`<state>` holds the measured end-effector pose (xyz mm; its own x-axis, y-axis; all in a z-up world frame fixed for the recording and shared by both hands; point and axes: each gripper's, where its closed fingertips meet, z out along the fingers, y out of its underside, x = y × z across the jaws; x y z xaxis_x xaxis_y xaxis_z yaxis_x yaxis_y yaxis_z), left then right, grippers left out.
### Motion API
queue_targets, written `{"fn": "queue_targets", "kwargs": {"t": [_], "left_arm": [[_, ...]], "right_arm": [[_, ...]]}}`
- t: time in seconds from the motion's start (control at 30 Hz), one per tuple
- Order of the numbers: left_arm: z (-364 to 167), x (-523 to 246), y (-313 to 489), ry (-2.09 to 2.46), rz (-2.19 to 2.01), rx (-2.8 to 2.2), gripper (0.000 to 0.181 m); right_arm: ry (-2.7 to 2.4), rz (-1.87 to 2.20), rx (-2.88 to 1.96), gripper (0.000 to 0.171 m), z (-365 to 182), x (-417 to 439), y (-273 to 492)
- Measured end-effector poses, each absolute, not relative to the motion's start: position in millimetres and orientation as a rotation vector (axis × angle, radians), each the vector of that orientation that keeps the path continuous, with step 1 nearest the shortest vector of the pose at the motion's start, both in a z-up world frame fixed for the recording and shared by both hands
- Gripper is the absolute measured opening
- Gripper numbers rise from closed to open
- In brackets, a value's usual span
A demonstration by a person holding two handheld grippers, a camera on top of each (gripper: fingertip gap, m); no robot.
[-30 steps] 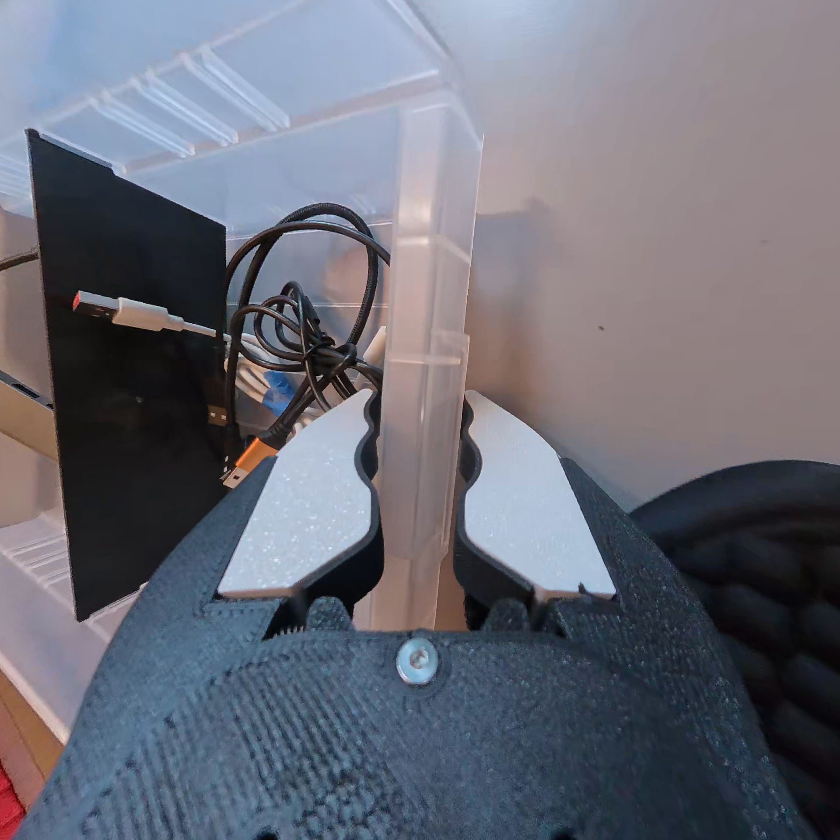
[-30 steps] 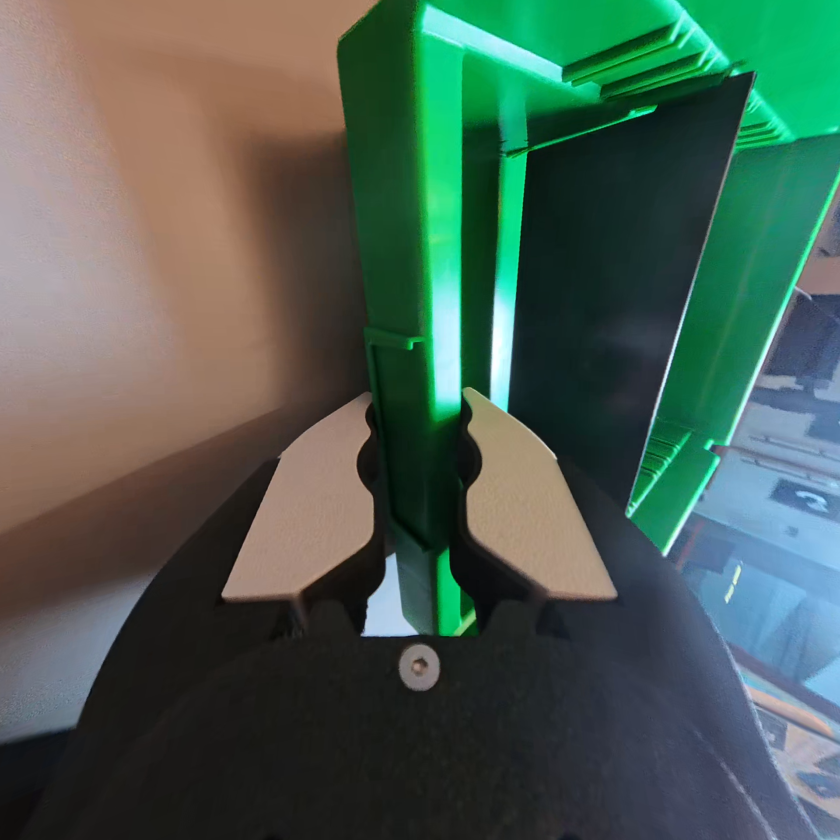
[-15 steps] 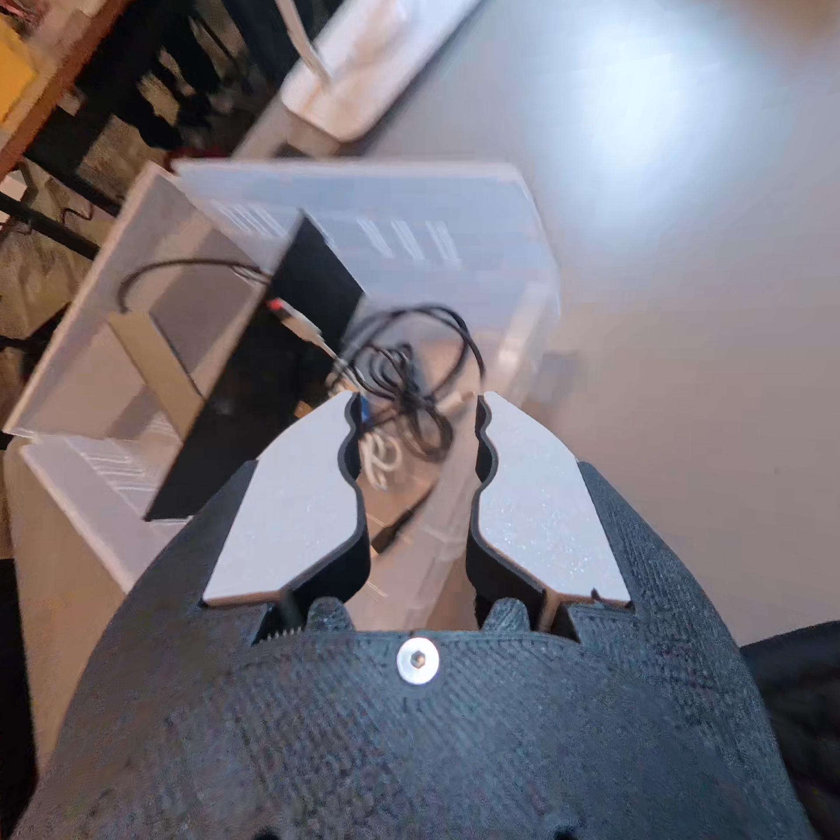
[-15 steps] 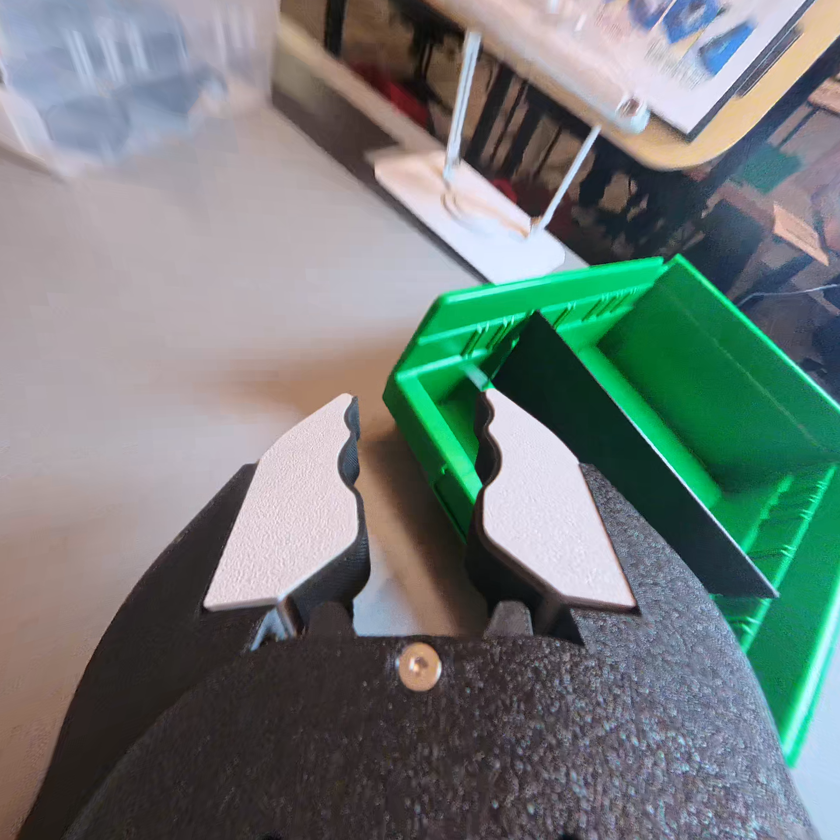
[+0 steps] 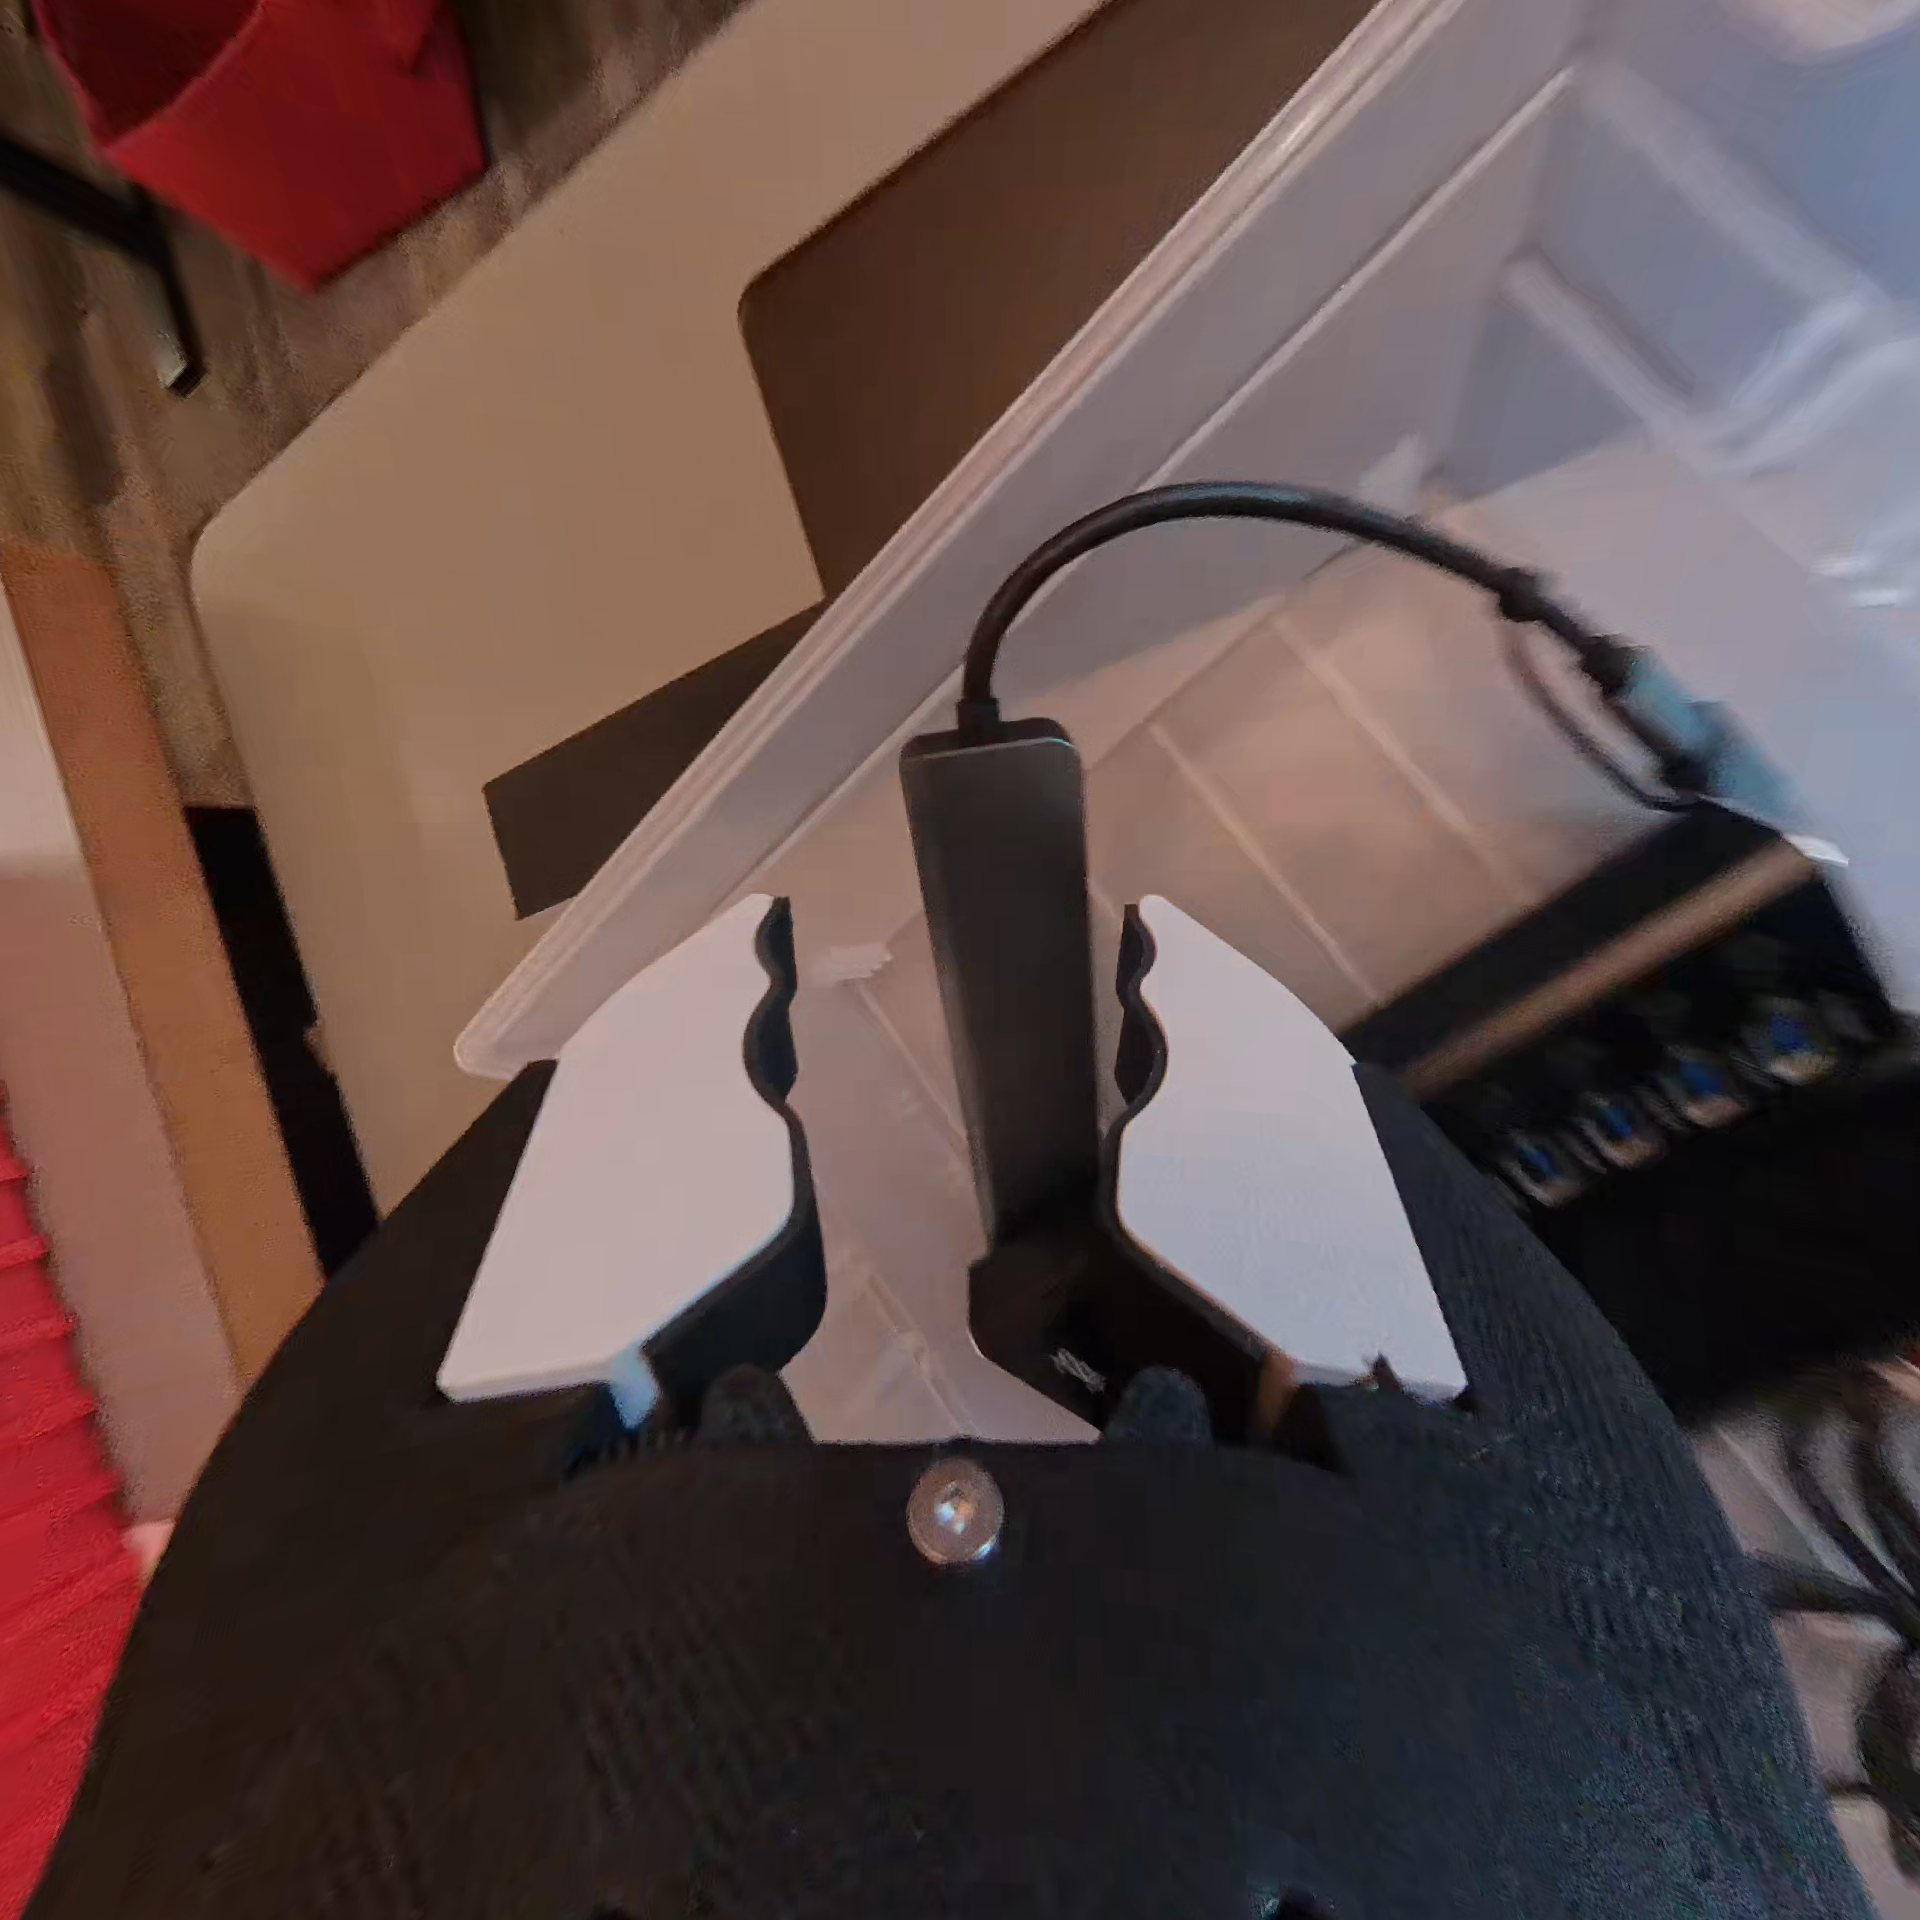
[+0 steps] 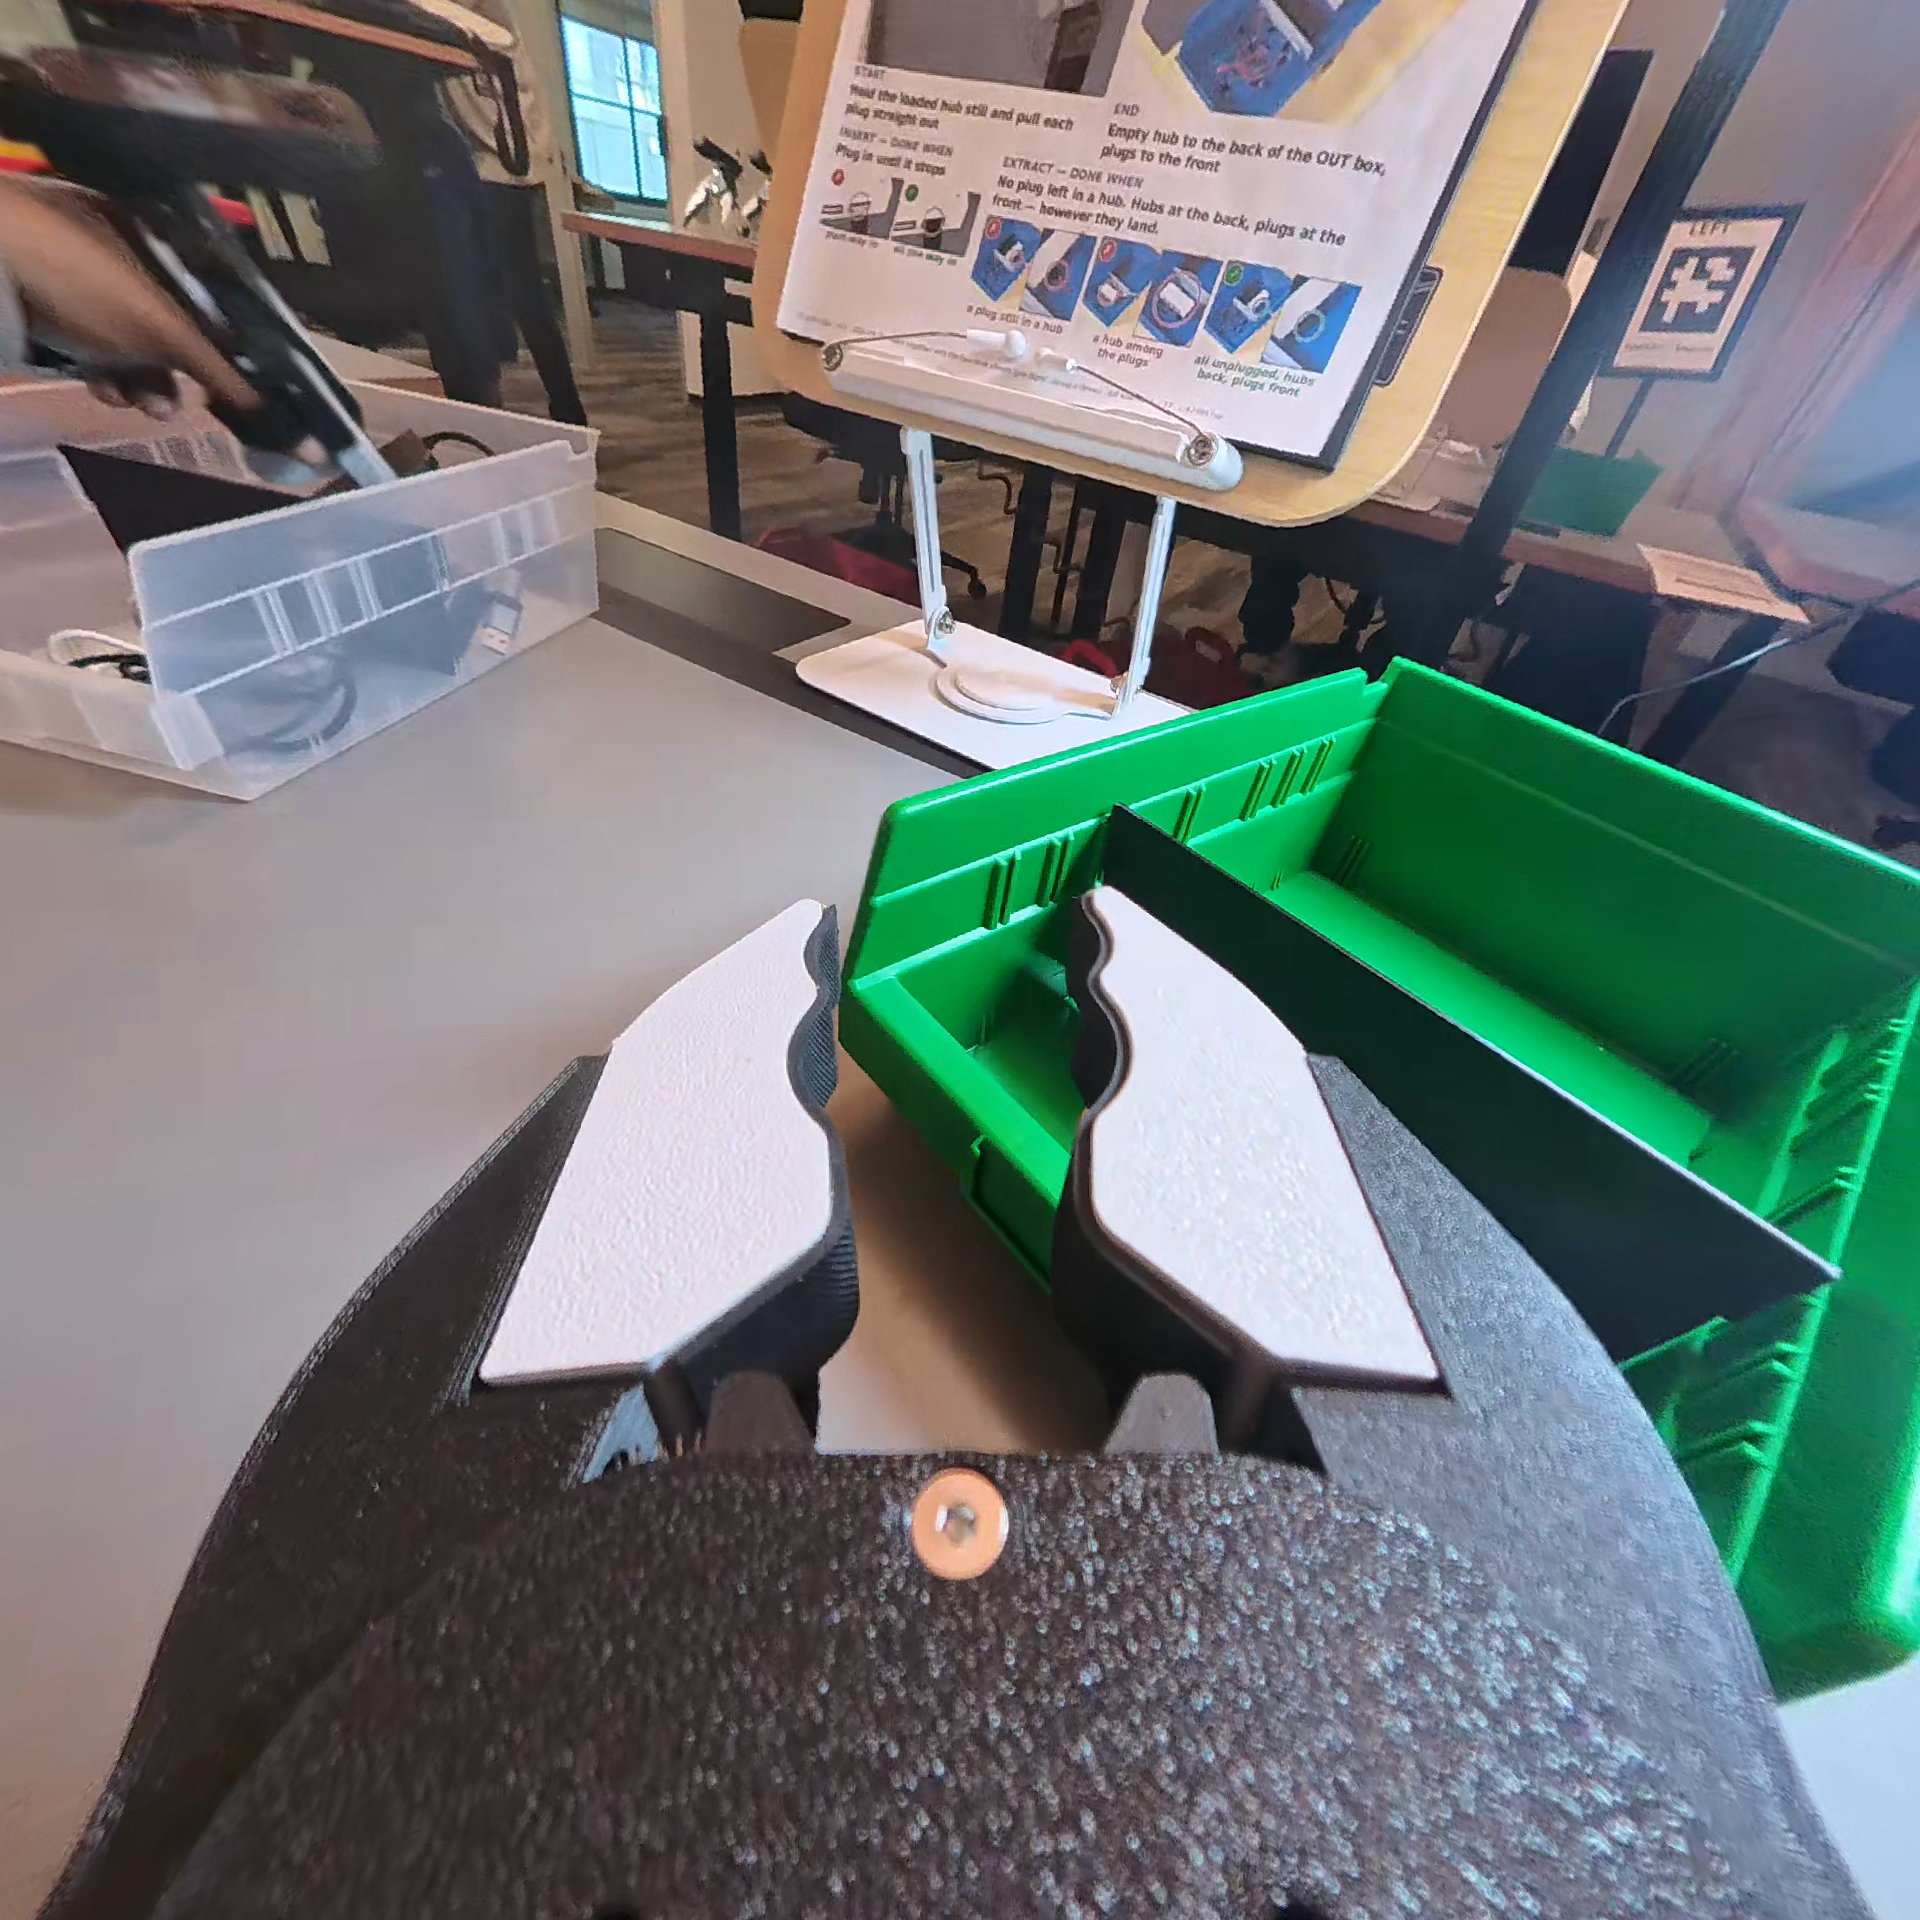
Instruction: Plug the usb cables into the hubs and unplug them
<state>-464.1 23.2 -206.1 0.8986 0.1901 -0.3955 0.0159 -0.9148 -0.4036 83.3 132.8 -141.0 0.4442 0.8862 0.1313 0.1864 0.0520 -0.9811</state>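
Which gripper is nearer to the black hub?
Left. The left gripper straddles the black hub inside the clear bin; the right gripper hovers by the green bin.

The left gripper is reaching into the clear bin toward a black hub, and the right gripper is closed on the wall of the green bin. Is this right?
Not quite. The right wrist view shows the right gripper open, its jaws apart and holding nothing, hovering by the corner of the green bin. The rest is right: in the left wrist view the left gripper is reaching into the clear bin toward a black hub.
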Motion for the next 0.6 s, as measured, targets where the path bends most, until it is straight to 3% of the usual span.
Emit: {"fn": "queue_targets", "kwargs": {"t": [0.03,0.17,0.33,0.5,0.6], "left_arm": [[-214.4,-468.3,24.4,-0.147,0.642,-2.702,0.057],[-219.0,-463.5,33.4,-0.099,0.616,-2.711,0.038],[-138.7,-431.5,47.1,0.034,0.591,-2.452,0.033],[-34.2,-303.4,48.6,0.238,0.100,-2.032,0.033],[-2.7,-206.1,26.1,0.379,-0.286,-1.816,0.033]], "right_arm": [[-1.025,0.703,-1.439,0.042,-141.9,82.3,131.0],[-1.071,0.682,-1.420,0.042,-146.8,80.5,126.0],[-1.091,0.722,-1.377,0.040,-141.3,74.4,116.9],[-1.108,0.771,-1.313,0.039,-131.2,64.7,99.8],[-1.120,0.826,-1.273,0.037,-123.5,58.2,84.5]]}}
